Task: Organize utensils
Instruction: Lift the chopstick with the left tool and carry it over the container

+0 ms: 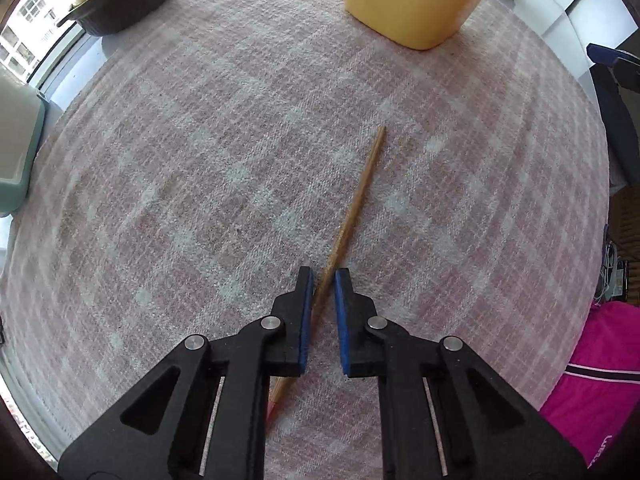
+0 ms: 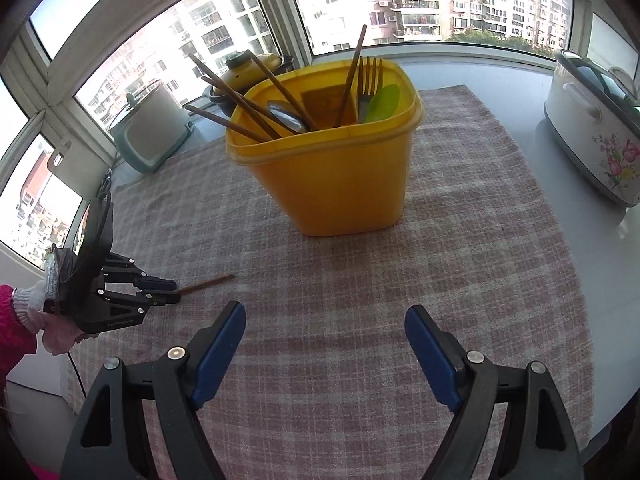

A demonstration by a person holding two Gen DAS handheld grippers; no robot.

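L gripper (image 1: 322,280) shut on chopstick (image 1: 360,188), R gripper (image 2: 325,316) wide

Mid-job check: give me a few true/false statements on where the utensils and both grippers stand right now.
1. The left gripper has its fingers closed around a chopstick lying on the cloth. True.
2. The right gripper holds a fork. False: it is open and empty; the fork stands in the yellow bin.
3. The bin already holds chopsticks, a spoon and a fork. True.
4. The bin lies tipped over. False: it stands upright.
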